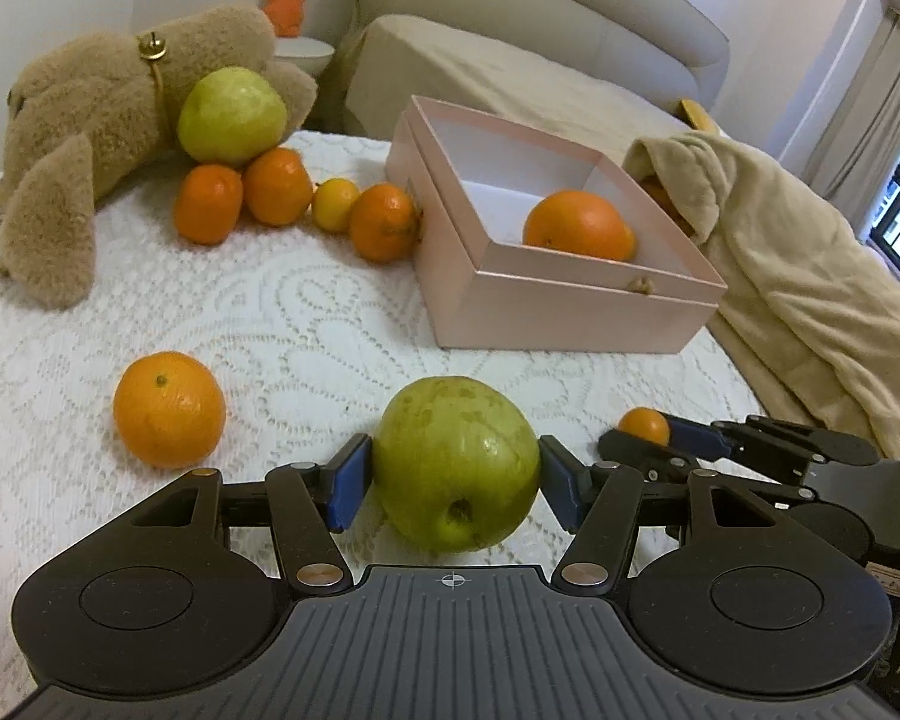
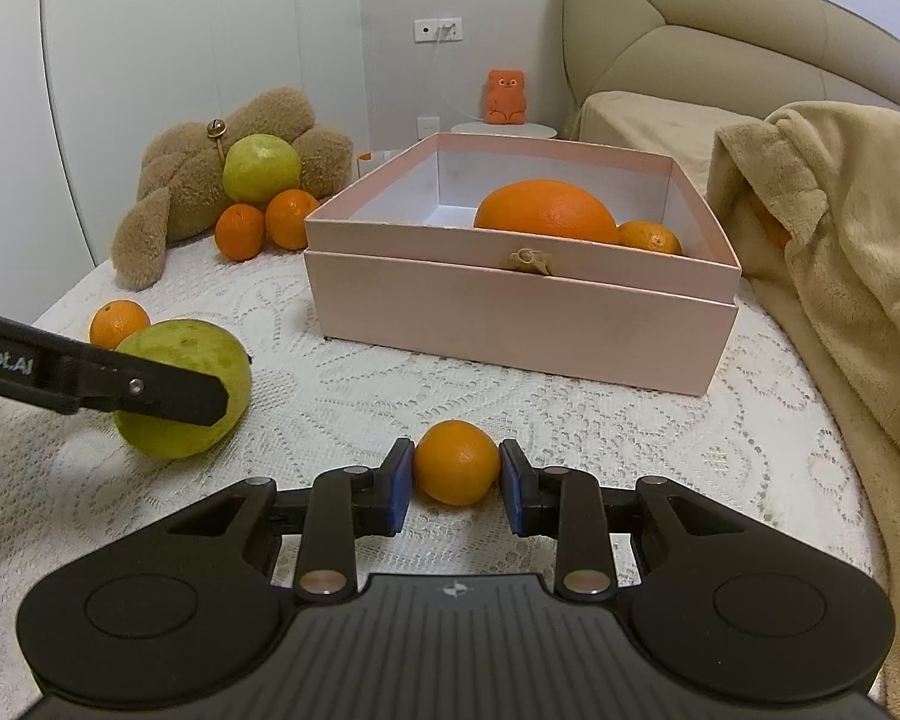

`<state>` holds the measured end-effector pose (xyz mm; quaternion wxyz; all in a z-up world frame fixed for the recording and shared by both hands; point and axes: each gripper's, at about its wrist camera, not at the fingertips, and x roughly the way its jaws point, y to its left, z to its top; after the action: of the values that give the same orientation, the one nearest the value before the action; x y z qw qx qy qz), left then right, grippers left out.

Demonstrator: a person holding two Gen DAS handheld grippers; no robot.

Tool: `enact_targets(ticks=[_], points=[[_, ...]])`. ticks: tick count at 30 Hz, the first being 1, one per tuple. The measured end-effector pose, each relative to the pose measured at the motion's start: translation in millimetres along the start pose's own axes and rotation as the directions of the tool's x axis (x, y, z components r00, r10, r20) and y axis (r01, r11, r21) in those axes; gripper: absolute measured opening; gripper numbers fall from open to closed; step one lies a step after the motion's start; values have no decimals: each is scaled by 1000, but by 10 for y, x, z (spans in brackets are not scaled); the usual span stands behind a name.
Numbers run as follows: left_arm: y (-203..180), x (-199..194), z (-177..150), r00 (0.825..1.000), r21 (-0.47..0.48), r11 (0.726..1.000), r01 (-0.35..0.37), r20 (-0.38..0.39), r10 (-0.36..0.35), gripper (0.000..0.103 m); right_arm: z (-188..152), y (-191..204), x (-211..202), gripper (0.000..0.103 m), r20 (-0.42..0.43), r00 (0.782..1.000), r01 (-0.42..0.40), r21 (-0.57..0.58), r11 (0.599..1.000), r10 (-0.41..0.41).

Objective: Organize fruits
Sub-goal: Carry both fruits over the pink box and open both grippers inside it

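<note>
left wrist view first, biggest stuff down: a white lace-covered table (image 1: 306, 312) with a beige blanket (image 1: 810, 276) heaped on its right side, and a brown plush dog (image 1: 90, 120) at the back left. the open pink box (image 1: 570, 306) sits in the middle, with 1 big orange (image 1: 576, 225) already inside; the right wrist view shows a 2nd smaller one beside it. a loose pile of 1 green fruit (image 1: 231, 114), a few tangerines and 1 small yellow one still waits by the plush, plus 1 loose orange (image 1: 168, 408) nearer the camera.

step in hand looks like carrying picked fruit to the box. the left gripper (image 1: 456, 474) is pinching a green guava-looking fruit (image 1: 456, 456), pads pressed on both sides. the right gripper (image 2: 456, 474) is clamped on a small tangerine (image 2: 457, 461).

both tools point downward at a slant, low over the table, short of the box. next move, i'd guess: lift each clear of the near wall, get over the bare floor of the box, then let go gently so nothing rolls.
</note>
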<state>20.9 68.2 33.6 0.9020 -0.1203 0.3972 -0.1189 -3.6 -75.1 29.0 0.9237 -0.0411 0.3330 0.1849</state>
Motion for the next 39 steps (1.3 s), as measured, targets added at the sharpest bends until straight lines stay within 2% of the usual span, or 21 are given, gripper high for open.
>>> enact_targets(ticks=[5,7,9,11,14,15,16,18,21,23,26,29,31,33,39], points=[[-10,-34,-42,998,25,1000,-3,55,2,65,26,-22,-7,29,-2,1000,-8,17,1000,8],[-21,-87,13,995,24,999,23,92,-25,65,98,-41,-49,29,13,1000,-13,32,999,13],[-52,-184,178,987,33,997,63,148,-67,65,308,-66,-180,29,70,997,-19,34,999,17],[-130,-315,446,969,66,995,73,230,-87,65,701,-96,-376,29,159,987,0,23,1000,-4],[-297,-507,950,920,134,990,47,380,-95,65,1391,-125,-587,29,251,968,40,-26,999,-32],[-342,-524,1111,909,144,989,35,408,-92,65,1617,-144,-615,29,269,962,57,-41,998,-44],[-369,-508,1246,904,143,989,33,417,-91,65,1837,-165,-620,29,280,958,78,-51,996,-61],[-379,-360,1536,915,121,991,54,390,-97,65,2229,-226,-560,29,273,957,112,-56,992,-93],[-376,25,1760,950,106,992,70,298,-99,65,2653,-326,-350,29,209,970,137,-31,990,-127],[-388,335,1775,971,125,991,56,224,-83,65,2785,-352,-167,29,164,977,142,-30,989,-136],[-414,709,1650,991,167,985,28,122,-49,65,2761,-361,181,29,71,989,133,-38,990,-130],[-402,927,1477,998,204,979,19,47,-29,65,2586,-359,530,29,-7,992,124,-53,991,-124],[-394,983,1385,1000,233,972,7,25,-13,66,2463,-392,740,29,-58,990,125,-48,991,-128],[-394,966,1339,999,249,968,-14,48,2,65,2342,-448,921,29,-113,986,120,-28,992,-122],[-432,871,1260,999,270,963,-16,37,6,66,2090,-570,1219,29,-222,973,71,52,996,-58]])
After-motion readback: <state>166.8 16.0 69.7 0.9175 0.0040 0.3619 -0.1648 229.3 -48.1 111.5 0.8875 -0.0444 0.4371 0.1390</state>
